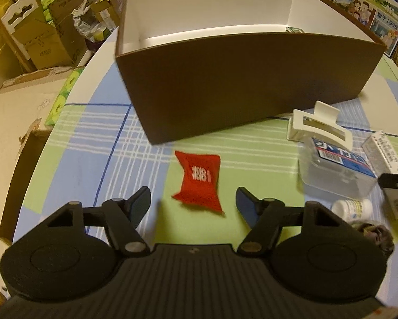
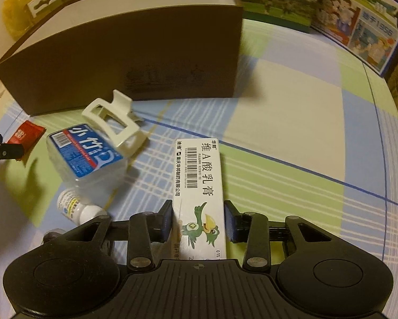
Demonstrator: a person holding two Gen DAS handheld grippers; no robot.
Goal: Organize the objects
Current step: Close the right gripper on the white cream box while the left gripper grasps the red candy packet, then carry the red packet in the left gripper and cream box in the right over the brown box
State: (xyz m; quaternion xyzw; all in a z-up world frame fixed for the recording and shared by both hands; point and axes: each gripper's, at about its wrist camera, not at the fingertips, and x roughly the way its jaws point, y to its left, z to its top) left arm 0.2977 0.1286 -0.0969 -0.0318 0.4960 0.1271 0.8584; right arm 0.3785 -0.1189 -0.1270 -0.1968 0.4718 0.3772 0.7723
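A brown box (image 1: 238,79) with a white inside stands at the back of the table; it also shows in the right wrist view (image 2: 119,58). A red packet (image 1: 200,182) lies on the cloth between the fingers of my open left gripper (image 1: 193,203). My right gripper (image 2: 197,219) has its pads on both sides of a white ointment carton (image 2: 199,186). A white hair claw (image 2: 114,125), a clear plastic tub with a blue label (image 2: 84,156) and a small white bottle (image 2: 76,208) lie left of the carton.
The table has a green, blue and white checked cloth (image 2: 292,133). Blue milk cartons (image 2: 358,21) stand at the back right. Cardboard boxes (image 1: 39,40) are stacked beyond the table's left edge. A small green item (image 1: 294,29) lies inside the brown box.
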